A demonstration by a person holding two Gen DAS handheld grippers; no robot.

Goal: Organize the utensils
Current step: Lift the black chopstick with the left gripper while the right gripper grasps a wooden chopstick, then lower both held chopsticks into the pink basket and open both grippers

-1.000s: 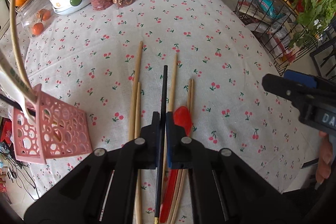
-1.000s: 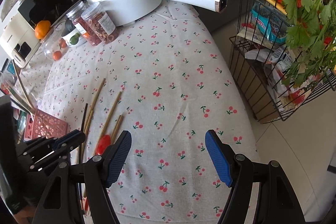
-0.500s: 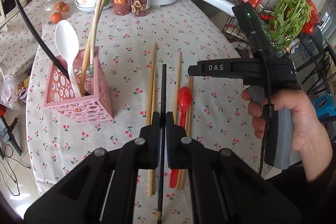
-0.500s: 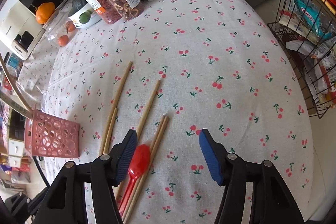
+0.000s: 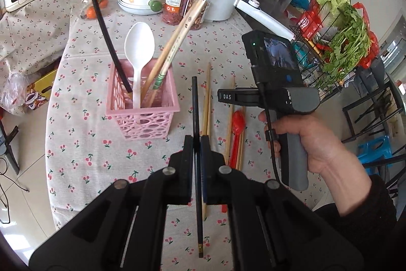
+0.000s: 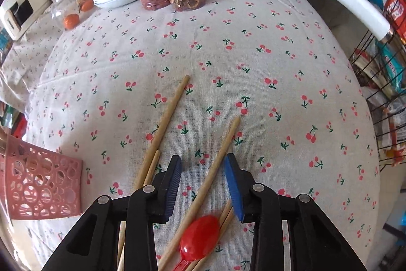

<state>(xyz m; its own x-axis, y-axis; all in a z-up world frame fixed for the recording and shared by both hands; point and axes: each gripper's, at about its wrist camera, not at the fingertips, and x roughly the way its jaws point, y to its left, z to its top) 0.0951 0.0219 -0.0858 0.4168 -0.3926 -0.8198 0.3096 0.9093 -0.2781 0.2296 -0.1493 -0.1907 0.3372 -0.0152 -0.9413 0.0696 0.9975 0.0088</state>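
**Drop the black chopstick into the pink basket, then pinch the wooden one**

Your left gripper (image 5: 196,144) is clamped on the black chopstick (image 5: 195,106), held off the worktop (image 5: 83,149) just right of the pink basket (image 5: 142,108). The basket already holds a white spoon (image 5: 139,47), another black stick (image 5: 101,24) and a wrapped pair of chopsticks (image 5: 177,42). Tip the stick upright before you swing it over the rim, and aim for the free corner so it doesn't knock those leaning pieces.

Your right gripper (image 6: 204,184) is narrowed but empty, its jaws either side of a wooden chopstick (image 6: 215,164) lying right of the basket. Lower until both pads reach the cloth, then close squarely. Stay forward of the red spoon (image 6: 200,238), which overlaps the sticks beneath the jaws, and clear of the wooden pair (image 6: 157,144) nearer the basket.
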